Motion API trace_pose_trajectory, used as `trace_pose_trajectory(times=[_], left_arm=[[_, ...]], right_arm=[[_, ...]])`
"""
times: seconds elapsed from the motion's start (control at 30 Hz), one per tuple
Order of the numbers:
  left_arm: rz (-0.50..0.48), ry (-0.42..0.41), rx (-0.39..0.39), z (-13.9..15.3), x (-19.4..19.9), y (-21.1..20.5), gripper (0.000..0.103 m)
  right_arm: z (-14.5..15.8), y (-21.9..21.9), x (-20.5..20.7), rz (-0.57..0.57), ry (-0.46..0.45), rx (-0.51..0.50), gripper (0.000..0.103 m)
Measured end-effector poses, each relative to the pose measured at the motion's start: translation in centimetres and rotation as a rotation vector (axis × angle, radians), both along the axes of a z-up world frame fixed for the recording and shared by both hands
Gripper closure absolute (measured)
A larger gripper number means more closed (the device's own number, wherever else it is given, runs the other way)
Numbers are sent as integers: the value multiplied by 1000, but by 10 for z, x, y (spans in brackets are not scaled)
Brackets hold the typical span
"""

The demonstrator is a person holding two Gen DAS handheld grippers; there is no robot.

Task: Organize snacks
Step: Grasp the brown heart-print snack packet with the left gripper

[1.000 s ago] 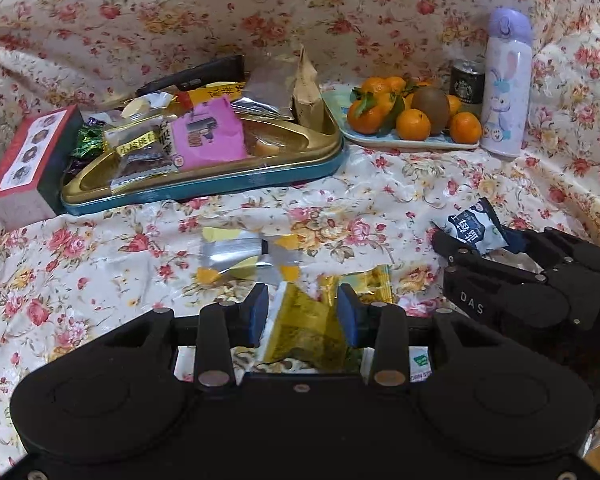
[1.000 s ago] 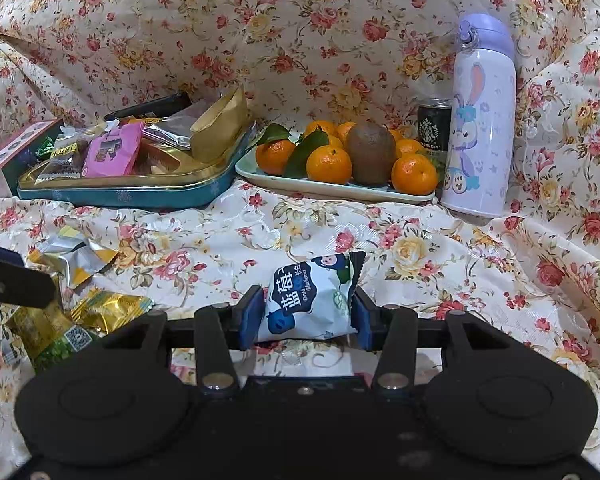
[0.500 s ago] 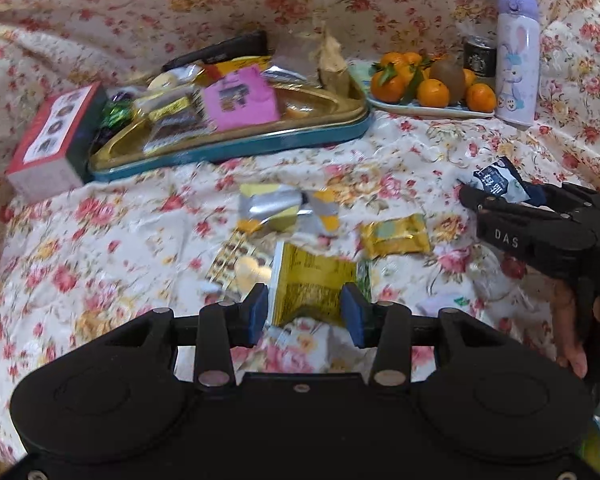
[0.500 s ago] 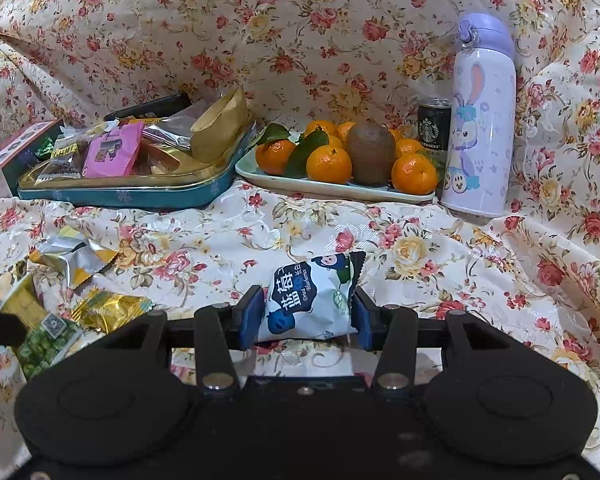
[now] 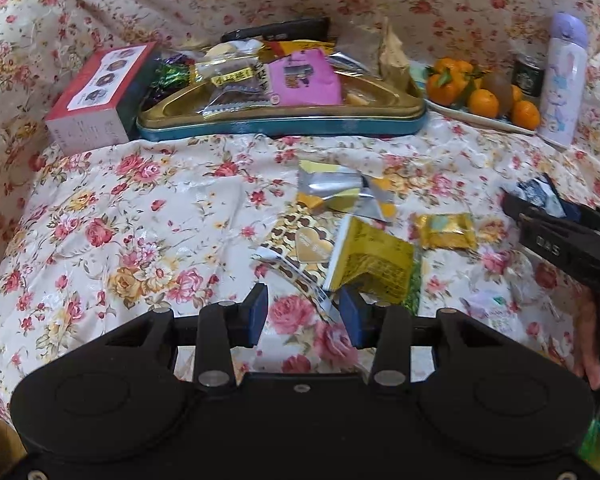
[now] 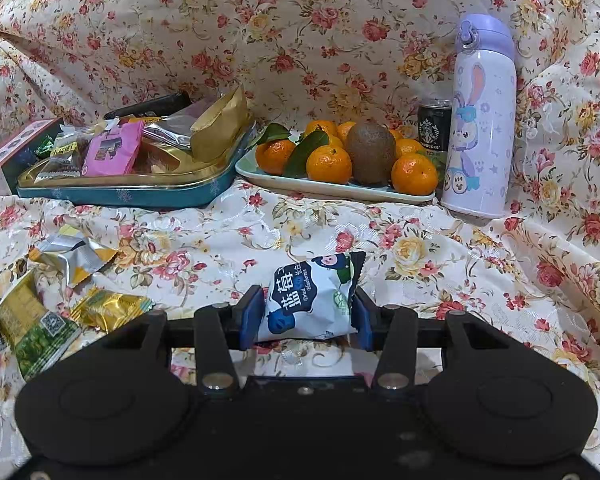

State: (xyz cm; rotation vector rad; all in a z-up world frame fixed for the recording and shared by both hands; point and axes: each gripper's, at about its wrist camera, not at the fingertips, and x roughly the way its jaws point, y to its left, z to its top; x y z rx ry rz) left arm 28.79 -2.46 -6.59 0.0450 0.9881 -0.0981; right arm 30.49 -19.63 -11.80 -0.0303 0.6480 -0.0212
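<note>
My left gripper (image 5: 303, 314) is open with nothing between its jaws. The yellow-green snack packet (image 5: 370, 265) lies on the floral cloth just ahead of its right finger, over a gold heart-patterned packet (image 5: 300, 240). A silver-yellow wrapper (image 5: 342, 190) and a small gold packet (image 5: 446, 231) lie nearby. My right gripper (image 6: 305, 316) is shut on a blue-and-white dried blueberry packet (image 6: 310, 298), low over the cloth. It also shows in the left wrist view (image 5: 540, 216). The gold-and-teal snack tin (image 5: 280, 120) holds several snacks at the back.
A red-and-white box (image 5: 96, 96) stands left of the tin. A plate (image 6: 332, 188) of tangerines and a kiwi, a coffee can (image 6: 434, 126) and a purple bottle (image 6: 482, 120) stand at the back right. Cloth folds rise behind and at the sides.
My left gripper let go of the yellow-green packet, opened and pulled back; the packet now lies on the cloth. The right gripper has not moved.
</note>
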Motion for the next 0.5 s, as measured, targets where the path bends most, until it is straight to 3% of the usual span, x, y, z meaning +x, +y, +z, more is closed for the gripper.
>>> trace_pose_trajectory(times=[0.3, 0.5], left_arm=[[26, -12, -20, -1, 16, -6, 52], [106, 4, -85, 1, 34, -4, 52]], right_arm=[[0, 0, 0, -1, -1, 0, 54], [0, 0, 0, -1, -1, 0, 54]])
